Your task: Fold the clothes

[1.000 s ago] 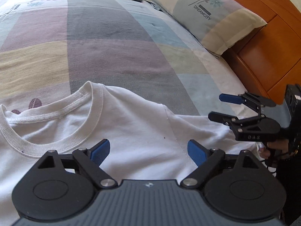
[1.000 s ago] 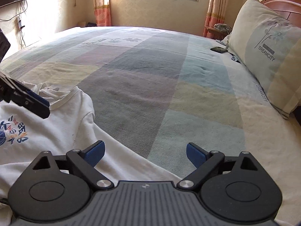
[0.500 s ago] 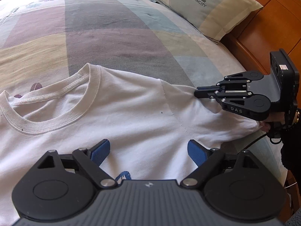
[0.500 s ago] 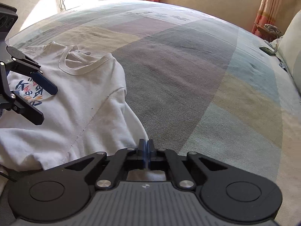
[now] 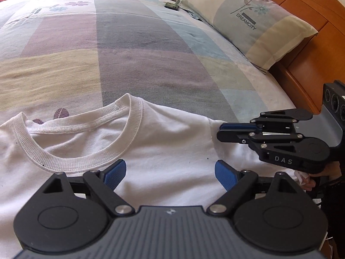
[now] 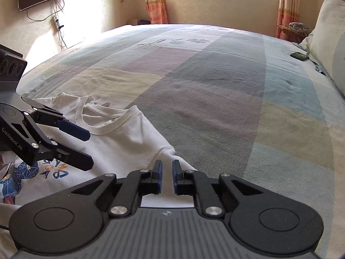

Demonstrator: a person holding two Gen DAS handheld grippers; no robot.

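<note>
Setting: we see a bed [image 5: 133, 69] under a pastel patchwork sheet, with a pillow [image 5: 254, 19] against the wooden headboard [image 5: 319, 49].
T-shirt [image 5: 168, 151]: white, lying flat at the near edge of the bed, ribbed collar [image 5: 86, 157] toward us (a blue print shows lower down in the right wrist view).
Left hand-held gripper [image 5: 170, 171]: jaws spread wide over the chest of the T-shirt, gripping nothing.
Right hand-held gripper [image 6: 166, 172]: jaws nearly together with a slim gap, at the sleeve seam; we cannot tell whether they pinch cloth.
</note>
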